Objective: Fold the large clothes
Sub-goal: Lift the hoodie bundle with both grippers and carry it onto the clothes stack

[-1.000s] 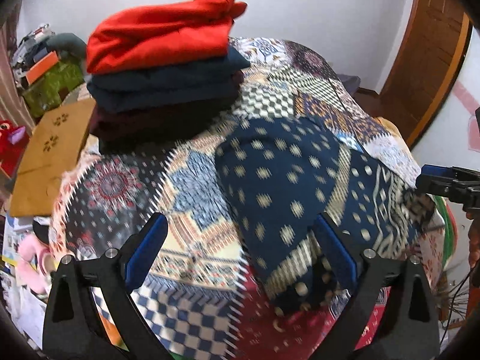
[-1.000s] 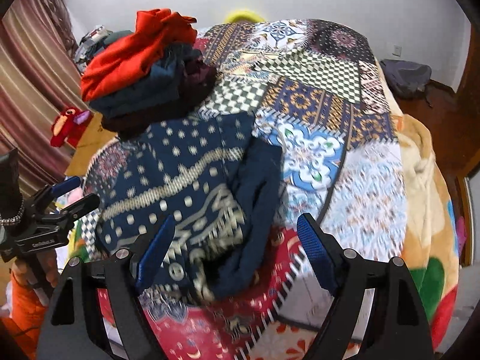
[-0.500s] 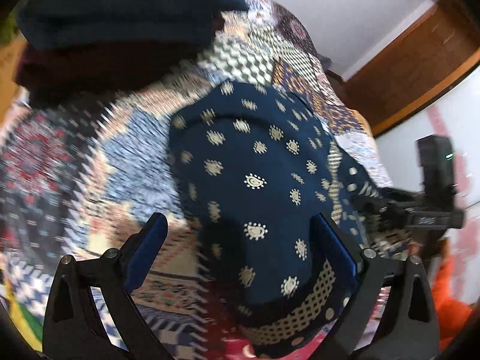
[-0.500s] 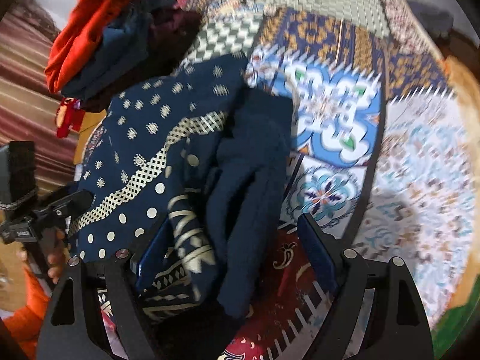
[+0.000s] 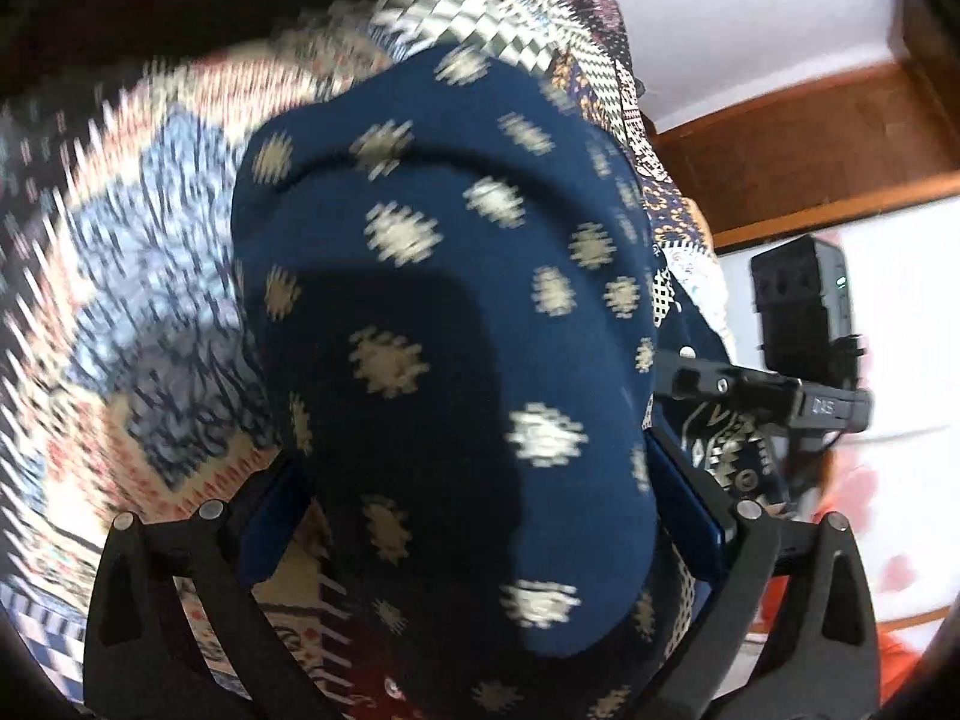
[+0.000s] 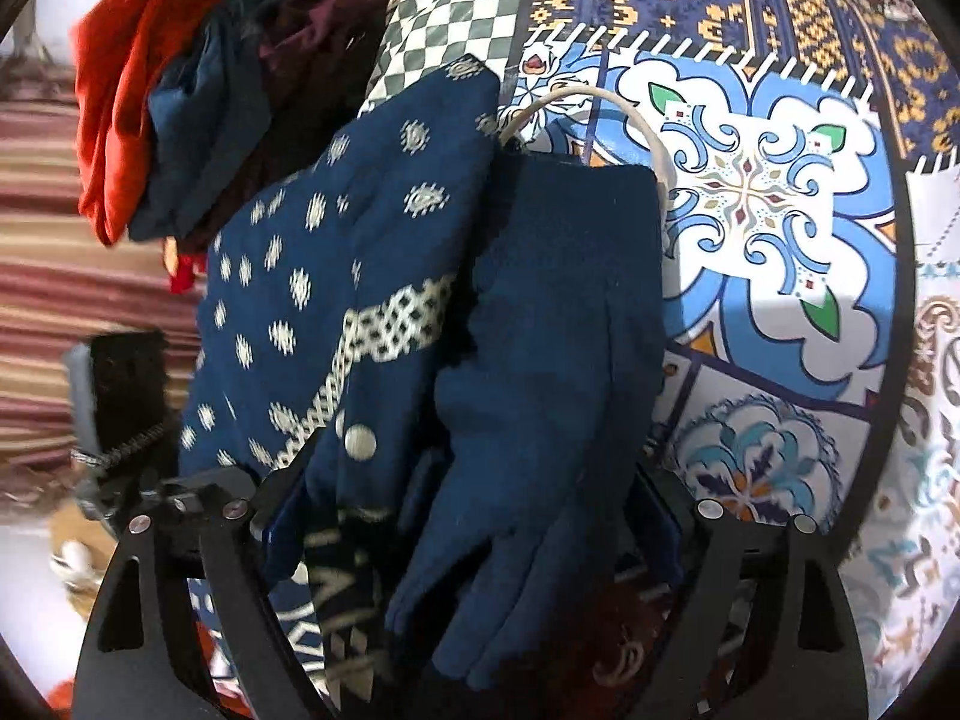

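A navy garment with cream motifs (image 5: 450,300) lies bunched on the patchwork bedspread (image 5: 150,300). My left gripper (image 5: 480,510) is low over its rounded near end, jaws wide, cloth bulging between the blue pads without being pinched. In the right wrist view the same garment (image 6: 336,276) shows its patterned side and a plain navy fold (image 6: 552,330). My right gripper (image 6: 474,516) straddles that fold and its jaws are opening. The fingertips are partly hidden by cloth.
A stack of folded clothes, red on top (image 6: 180,90), sits at the far left of the bed. A thin white cord loop (image 6: 636,120) lies by the garment's top edge. A wooden door (image 5: 810,138) and white wall stand beyond. Striped curtain at left (image 6: 36,240).
Both grippers have dropped and tilted down toward the navy garment, which now fills each view and sits between the jaws. The clothes stack has slid up and out of the left view.
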### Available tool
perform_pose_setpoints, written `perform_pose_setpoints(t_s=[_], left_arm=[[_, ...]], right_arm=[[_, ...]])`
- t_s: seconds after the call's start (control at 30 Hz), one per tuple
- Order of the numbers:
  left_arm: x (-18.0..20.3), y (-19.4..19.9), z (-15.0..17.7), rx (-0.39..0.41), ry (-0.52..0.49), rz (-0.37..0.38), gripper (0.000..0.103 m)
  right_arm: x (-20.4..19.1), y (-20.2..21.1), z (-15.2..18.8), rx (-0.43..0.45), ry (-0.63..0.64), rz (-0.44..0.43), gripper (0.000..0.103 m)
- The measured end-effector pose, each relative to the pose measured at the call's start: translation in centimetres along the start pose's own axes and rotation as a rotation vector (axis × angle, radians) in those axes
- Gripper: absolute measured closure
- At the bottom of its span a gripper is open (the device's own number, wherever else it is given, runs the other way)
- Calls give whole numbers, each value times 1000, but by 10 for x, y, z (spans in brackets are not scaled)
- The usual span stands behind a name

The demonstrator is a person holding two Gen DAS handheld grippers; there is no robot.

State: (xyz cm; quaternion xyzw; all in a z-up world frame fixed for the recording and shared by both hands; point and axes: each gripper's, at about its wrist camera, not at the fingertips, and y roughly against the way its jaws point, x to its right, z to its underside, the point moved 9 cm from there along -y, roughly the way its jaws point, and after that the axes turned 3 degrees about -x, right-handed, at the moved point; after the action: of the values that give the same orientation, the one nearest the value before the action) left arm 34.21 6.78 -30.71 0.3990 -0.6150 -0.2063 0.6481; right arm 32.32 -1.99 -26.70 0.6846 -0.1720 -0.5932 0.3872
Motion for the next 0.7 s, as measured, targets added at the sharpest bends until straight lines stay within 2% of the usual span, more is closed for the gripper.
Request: perform_pose_setpoints(t_s=[0.07, 0.13, 0.17, 0.23, 0.3, 0.37, 0.47, 0.7], left_arm=[[-1, 1, 2, 3, 17, 25, 3], [4, 5, 4, 15, 0, 25, 11], [7, 8, 6, 27, -15, 9, 14], [11, 15, 12, 45, -39, -14, 19], [17, 20, 16, 68, -59, -39, 26], [28, 29, 21, 95, -95, -72, 35], [46, 43, 33, 124, -145, -92, 41], [85, 112, 38, 244, -224, -91, 43]], right_arm=[[-2, 0, 3, 5, -5, -35, 29], [-3, 3, 5, 9, -16, -57, 45], [-5, 4, 8, 11, -14, -61, 49], [-10, 8, 9, 16, -12, -70, 66], [-16, 16, 15, 21, -3, -74, 73], [-31, 28, 18, 34, 25, -60, 76], [-50, 41, 23, 65, 66, -40, 78], [-121, 91, 20, 197, 184, -18, 78]])
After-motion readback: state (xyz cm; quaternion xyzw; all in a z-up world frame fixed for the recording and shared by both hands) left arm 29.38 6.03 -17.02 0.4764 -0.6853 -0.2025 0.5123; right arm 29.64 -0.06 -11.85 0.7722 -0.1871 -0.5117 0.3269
